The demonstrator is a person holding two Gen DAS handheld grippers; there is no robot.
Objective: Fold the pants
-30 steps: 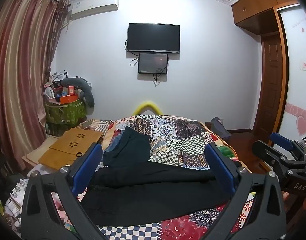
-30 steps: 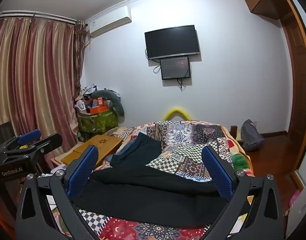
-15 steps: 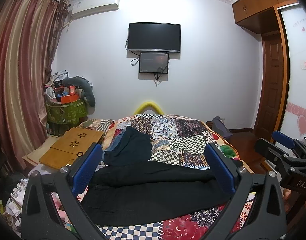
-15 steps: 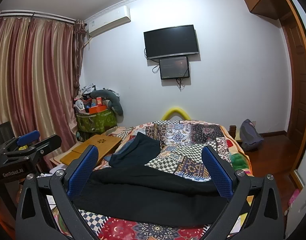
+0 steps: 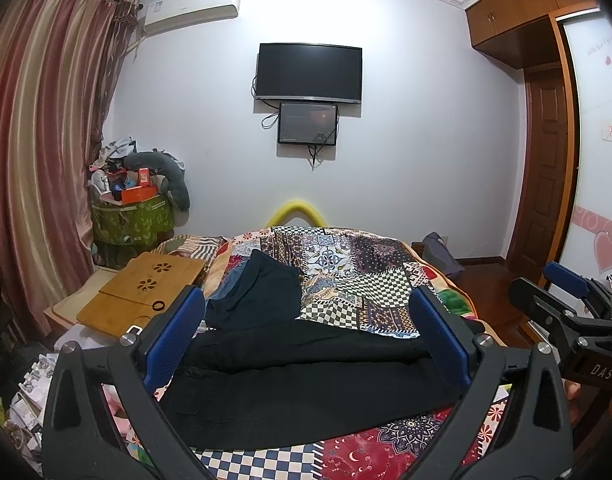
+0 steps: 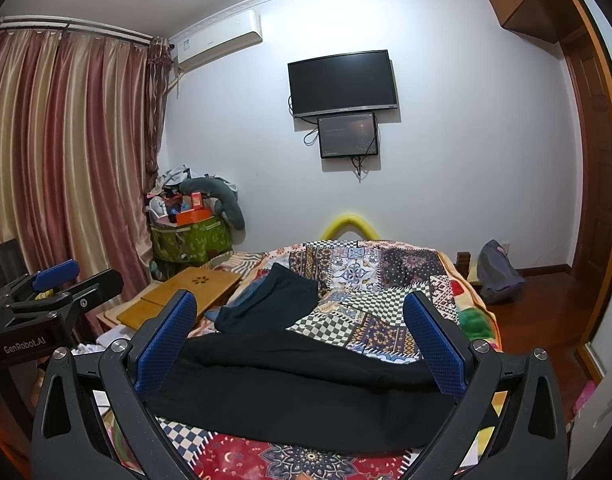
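Across the near end of the bed (image 5: 389, 280), on a patchwork quilt (image 5: 345, 276), the black pants (image 5: 306, 384) lay lengthwise from side to side, one leg resting partly over the other, with a raised ridge along the far edge. Both the left gripper (image 5: 306, 344) and the right gripper (image 6: 302, 344) hung above the garment with jaws spread wide and empty, touching no cloth. A second dark garment (image 5: 258, 296) sat just behind the pants, its near edge close to or meeting their far edge; which, I could not tell. That closeness looked like the main risk: a grab at the far edge could have caught both fabrics and dragged the wrong piece into the fold. Black on black also hid the hems and waistband, so the jaws might have pinched only one layer, leaving the legs misaligned. The soft quilt could have bunched under a low pinch, and the pants lay near the mattress edge, where a pull might have slid them off.
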